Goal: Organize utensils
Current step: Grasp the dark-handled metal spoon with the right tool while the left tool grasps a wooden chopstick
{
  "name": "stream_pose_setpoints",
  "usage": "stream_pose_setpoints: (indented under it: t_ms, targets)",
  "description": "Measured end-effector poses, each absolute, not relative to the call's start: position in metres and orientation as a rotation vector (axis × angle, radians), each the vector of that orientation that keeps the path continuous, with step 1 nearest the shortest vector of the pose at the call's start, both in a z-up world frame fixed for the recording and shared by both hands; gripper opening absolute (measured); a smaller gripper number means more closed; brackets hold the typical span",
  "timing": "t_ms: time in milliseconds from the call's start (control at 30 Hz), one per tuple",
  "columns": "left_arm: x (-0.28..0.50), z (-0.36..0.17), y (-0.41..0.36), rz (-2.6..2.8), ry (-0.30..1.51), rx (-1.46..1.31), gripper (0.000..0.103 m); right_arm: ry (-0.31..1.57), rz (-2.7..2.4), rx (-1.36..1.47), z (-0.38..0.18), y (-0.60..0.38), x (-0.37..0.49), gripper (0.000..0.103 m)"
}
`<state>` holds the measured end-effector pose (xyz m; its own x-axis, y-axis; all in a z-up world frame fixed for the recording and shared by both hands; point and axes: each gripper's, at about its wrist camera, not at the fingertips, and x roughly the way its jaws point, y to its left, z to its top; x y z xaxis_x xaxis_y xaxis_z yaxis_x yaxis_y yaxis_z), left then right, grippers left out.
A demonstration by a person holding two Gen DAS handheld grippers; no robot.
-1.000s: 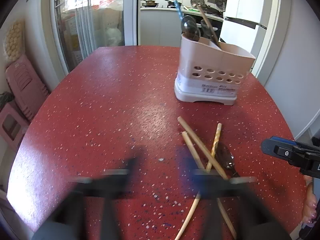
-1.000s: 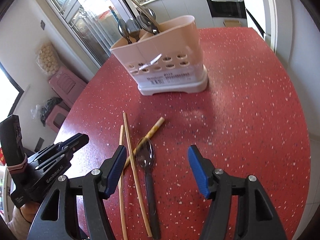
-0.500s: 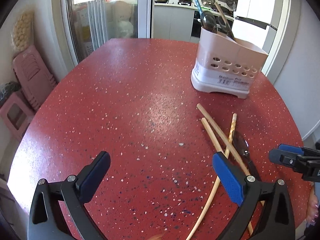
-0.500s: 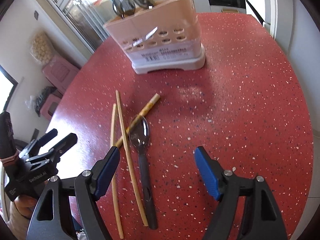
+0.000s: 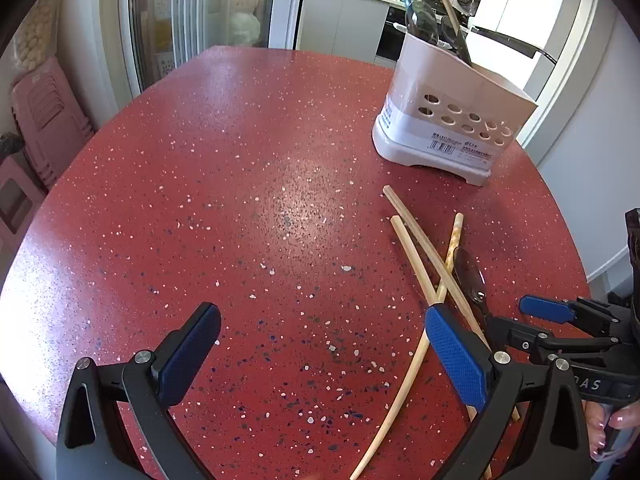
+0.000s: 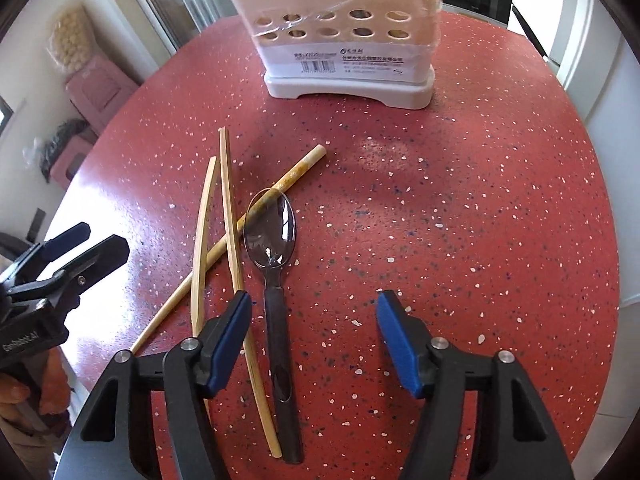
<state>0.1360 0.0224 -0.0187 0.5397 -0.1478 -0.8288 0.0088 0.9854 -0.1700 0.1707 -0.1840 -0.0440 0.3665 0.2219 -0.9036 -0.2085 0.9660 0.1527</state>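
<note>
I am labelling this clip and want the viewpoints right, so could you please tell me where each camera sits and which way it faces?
Left wrist: on the left gripper, angled down across the red table; its open jaws, the right gripper and a hand show.
Right wrist: on the right gripper, steeply down over the spoon; its empty jaws are closing, and the left gripper shows at left.
Shared: chopsticks, spoon and utensil holder.
</note>
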Motion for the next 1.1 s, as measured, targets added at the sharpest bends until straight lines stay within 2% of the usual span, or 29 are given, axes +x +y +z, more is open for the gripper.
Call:
stream_pose_setpoints:
  t_ms: [400,500,567,667,933,1100]
  targets:
    - [0.137,-0.02,0.024,-0.139,1.019,-0.191,0.103,1.167,0.244,-0.196,-0.048,-0.137,0.18,0.05]
    - [0.139,-0.019,0.019,-0.157,1.026,-0.193,0.103,1.181,0.245,-0.192,-0.048,-0.127,0.186,0.041]
    - [0.141,-0.019,0.015,-0.172,1.033,-0.193,0.103,1.186,0.25,-0.189,-0.047,-0.124,0.188,0.027]
    - [0.148,-0.02,0.006,-0.192,1.055,-0.191,0.103,1.189,0.244,-0.17,-0.045,-0.129,0.187,0.013]
    - [0.166,-0.034,-0.023,-0.237,1.131,-0.171,0.103,1.169,0.287,-0.059,-0.044,-0.162,0.182,0.012]
    - [0.171,-0.039,-0.03,-0.226,1.155,-0.15,0.099,1.162,0.29,0.001,-0.042,-0.181,0.18,0.012]
